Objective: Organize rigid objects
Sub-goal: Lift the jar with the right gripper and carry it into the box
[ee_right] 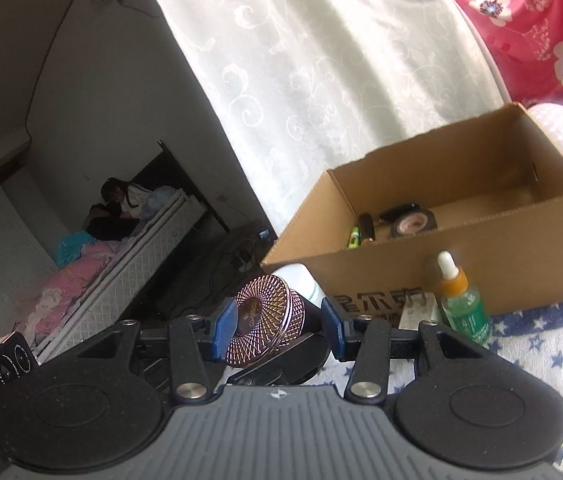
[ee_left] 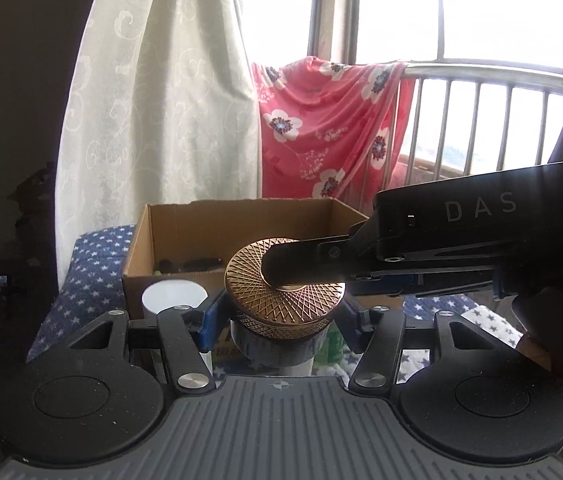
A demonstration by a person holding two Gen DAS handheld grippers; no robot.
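1. The jar (ee_left: 281, 312), dark-bodied with a copper lattice lid (ee_left: 281, 280), hangs in the air in front of the cardboard box (ee_left: 241, 216), near that box's front wall and above the star-printed bedding (ee_right: 541, 344).
2. The left gripper (ee_left: 277, 320) has its blue-padded fingers (ee_left: 211, 320) clenched on the dark body just under the lid.
3. The right gripper (ee_right: 279, 326) comes in from the side. Its fingers (ee_right: 225, 332) are part-way open and bracket the lid top and bottom; one finger lies across the lid's top face. Whether the pads actually press cannot be told.
4. To do this step well, in my judgement: keep the jar upright, hold both grips steady, clear the box's front wall before lowering, and set the jar on bare box floor away from the small items (ee_right: 397, 222) at the near end.
5. Avoid the green dropper bottle (ee_right: 463, 304) and the white cup (ee_left: 173, 300), both standing just beside the box front.
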